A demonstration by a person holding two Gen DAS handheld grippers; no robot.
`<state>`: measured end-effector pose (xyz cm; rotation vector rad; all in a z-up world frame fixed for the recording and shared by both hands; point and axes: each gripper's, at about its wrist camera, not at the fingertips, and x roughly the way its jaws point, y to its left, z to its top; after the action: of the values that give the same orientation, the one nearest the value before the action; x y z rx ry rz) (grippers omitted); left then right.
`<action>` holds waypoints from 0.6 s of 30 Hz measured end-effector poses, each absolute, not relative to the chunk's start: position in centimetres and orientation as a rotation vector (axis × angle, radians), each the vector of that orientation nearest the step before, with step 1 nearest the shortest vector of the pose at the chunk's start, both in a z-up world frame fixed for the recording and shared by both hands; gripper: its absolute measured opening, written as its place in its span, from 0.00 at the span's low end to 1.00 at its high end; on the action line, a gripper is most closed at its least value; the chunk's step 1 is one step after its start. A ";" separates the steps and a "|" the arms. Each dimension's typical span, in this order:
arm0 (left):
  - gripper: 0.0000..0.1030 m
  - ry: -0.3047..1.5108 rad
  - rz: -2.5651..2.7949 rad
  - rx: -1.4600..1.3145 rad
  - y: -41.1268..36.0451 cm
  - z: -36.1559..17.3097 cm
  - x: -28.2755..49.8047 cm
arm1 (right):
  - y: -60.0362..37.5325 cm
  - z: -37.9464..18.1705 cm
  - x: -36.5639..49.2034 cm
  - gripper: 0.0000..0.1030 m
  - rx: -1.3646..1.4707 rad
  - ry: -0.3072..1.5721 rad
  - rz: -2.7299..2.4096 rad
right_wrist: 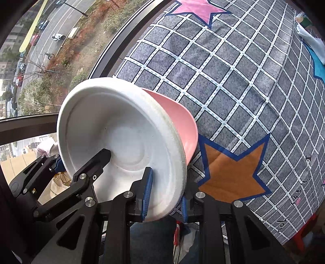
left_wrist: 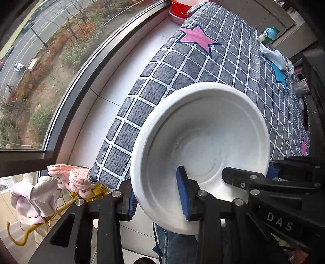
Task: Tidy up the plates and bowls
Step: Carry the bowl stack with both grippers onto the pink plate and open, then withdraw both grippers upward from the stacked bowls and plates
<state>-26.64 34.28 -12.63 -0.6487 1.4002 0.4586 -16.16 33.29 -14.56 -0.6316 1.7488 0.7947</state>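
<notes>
A white foam bowl (left_wrist: 203,146) is held tilted in the air over the near edge of a table with a grey checked cloth (left_wrist: 213,61). My left gripper (left_wrist: 158,199) is shut on its near rim, one blue pad inside and one outside. In the right wrist view the same white bowl (right_wrist: 121,134) sits nested in a pink bowl (right_wrist: 182,126). My right gripper (right_wrist: 165,195) is shut on the rim of the two stacked bowls. The other gripper's black finger (right_wrist: 95,162) reaches into the white bowl from the left.
The cloth (right_wrist: 243,91) has pink, blue and orange stars. A bottle (left_wrist: 268,35), a white rag (left_wrist: 273,56) and a red container (left_wrist: 179,8) lie at the table's far end. A window runs along the left. Pink cloths (left_wrist: 36,195) hang on a yellow rack.
</notes>
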 end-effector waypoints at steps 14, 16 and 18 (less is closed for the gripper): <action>0.59 1.428 0.488 -0.679 34.7 -15.4 -26.6 | 35.5 -19.2 -18.5 0.28 -0.676 1.741 0.738; 0.73 1.416 0.544 -0.621 35.0 -14.6 -27.0 | 34.7 -18.9 -18.7 0.40 -0.696 1.704 0.726; 0.80 1.372 0.555 -0.633 35.7 -13.7 -27.7 | 34.4 -18.0 -18.6 0.77 -0.716 1.632 0.704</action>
<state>-27.74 35.72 -13.74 -0.6330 1.3718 0.5552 -18.59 34.39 -17.96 -0.7163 1.6323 0.7042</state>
